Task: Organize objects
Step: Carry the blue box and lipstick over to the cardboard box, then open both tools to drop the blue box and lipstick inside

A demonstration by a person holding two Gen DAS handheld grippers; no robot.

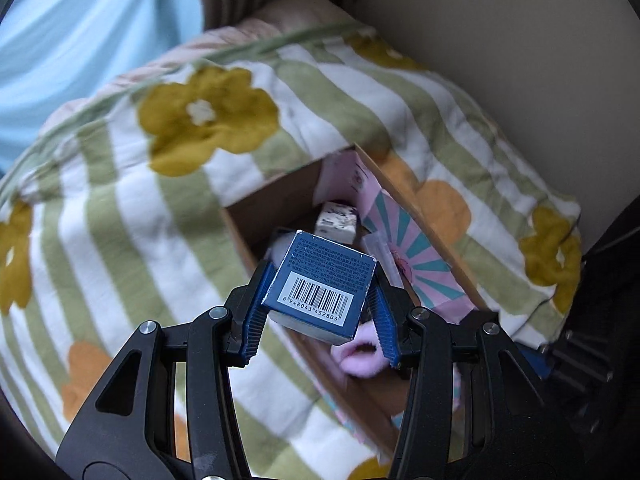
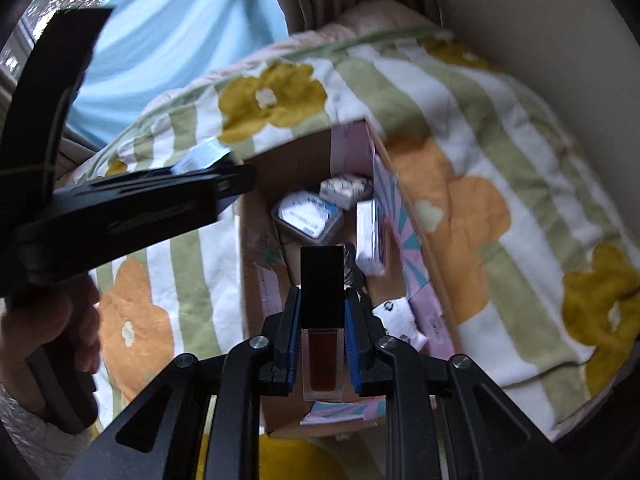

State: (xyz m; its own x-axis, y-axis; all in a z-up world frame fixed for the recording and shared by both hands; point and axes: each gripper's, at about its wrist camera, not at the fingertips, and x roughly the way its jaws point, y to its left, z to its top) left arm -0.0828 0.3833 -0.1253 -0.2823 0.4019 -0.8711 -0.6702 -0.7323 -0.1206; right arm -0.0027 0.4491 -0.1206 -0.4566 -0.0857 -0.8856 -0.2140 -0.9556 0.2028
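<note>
Left wrist view is showing the left hand-held gripper clamping a small blue box with a white barcode label facing the camera; both blue pads are pressing on its sides. It is hanging over an open cardboard box lying on a bed covered by a green-and-white striped blanket with yellow and orange flowers. Inside the cardboard box, a pale speckled block is sitting near the far wall, and something pink and fluffy is lying near the closer end.

Right wrist view is showing the right hand-held gripper clamping a slim tube of dark red liquid with a black cap, held upright between the pads above the same cardboard box. Small white-labelled packets are resting towards its far end. At the picture's left edge, a person's hand is gripping the other tool's handle, its arm reaching towards the far left corner of the cardboard box.
</note>
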